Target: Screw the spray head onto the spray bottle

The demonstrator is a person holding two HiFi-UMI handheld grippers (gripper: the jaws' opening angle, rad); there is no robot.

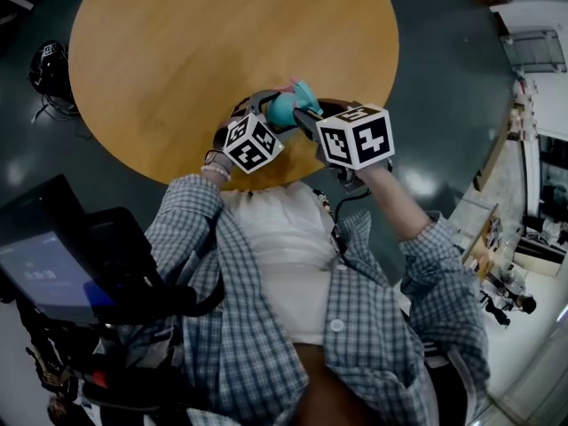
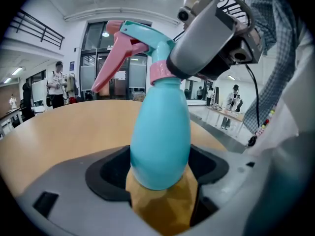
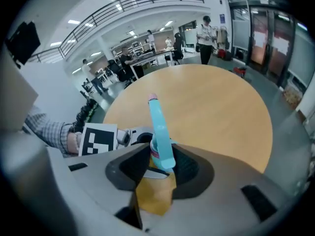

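Close together, left tool on bottle, right tool on head

Open tabletop beyond spray bottle and spray head; left gripper and right gripper crowding their sides.

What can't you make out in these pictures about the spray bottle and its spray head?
- Left gripper view: the pink collar between spray bottle and spray head is partly covered by the right hand-held gripper; how far it is screwed on cannot be told.
- Head view: the bottle's body is hidden under the marker cubes.
- Right gripper view: the bottle's body is hidden behind the spray head.
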